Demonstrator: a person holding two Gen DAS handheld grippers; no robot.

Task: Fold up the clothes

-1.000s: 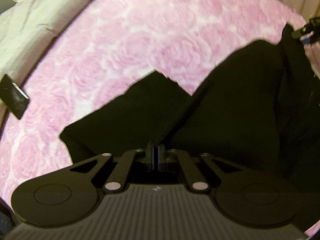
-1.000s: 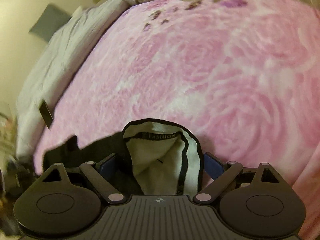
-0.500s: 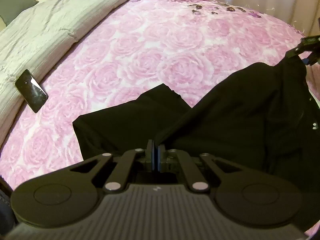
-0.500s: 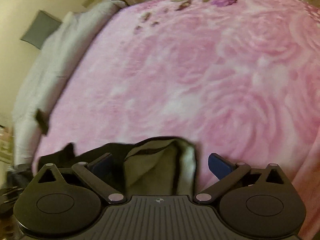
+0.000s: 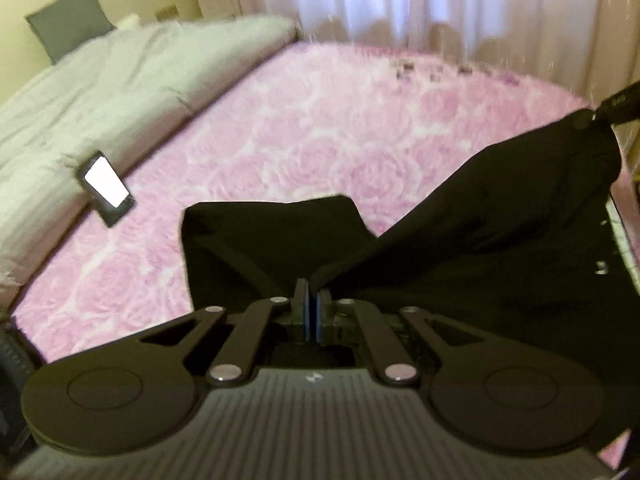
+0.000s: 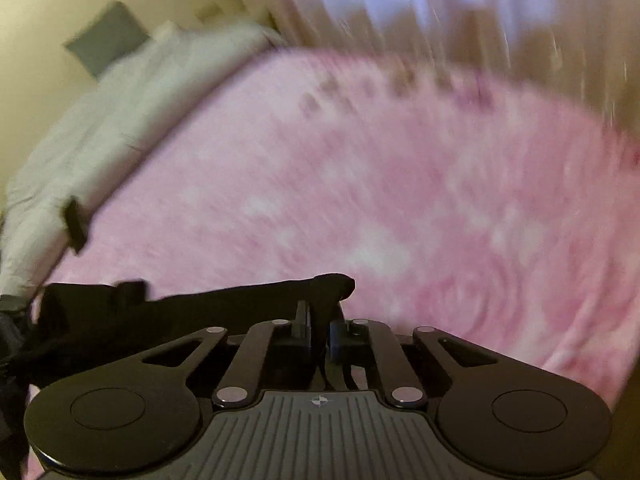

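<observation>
1. Garment [image 5: 500, 216], black, is held up at two places above the pink rose-patterned blanket [image 5: 320, 128] on the bed; part of it, seen from the left wrist, still lies on the blanket in front of the left claw.
2. The left claw [image 5: 311, 300] is clamped on an edge of the garment, its pads pressed together with cloth coming out between them toward the right. It was gripping the same way a second ago.
3. The right claw [image 6: 320, 320] has just snapped closed: half a second ago its jaws stood wide around the pale-lined waistband, and now they pinch a bunched fold of the black cloth between them.
4. In the left view the right claw's tip [image 5: 618, 106] shows at the far right, holding the garment's upper corner, so the cloth stretches taut between the two claws.
5. Both views now take in more of the room than before: the white curtain [image 5: 400, 0] and the grey cushion [image 5: 68, 28] against the wall have come into the left view.
6. The phone [image 5: 106, 186] lies at the seam between the blanket and the grey duvet [image 5: 100, 80], its screen now bright white where earlier it looked dark.
7. The right view is blurred.
</observation>
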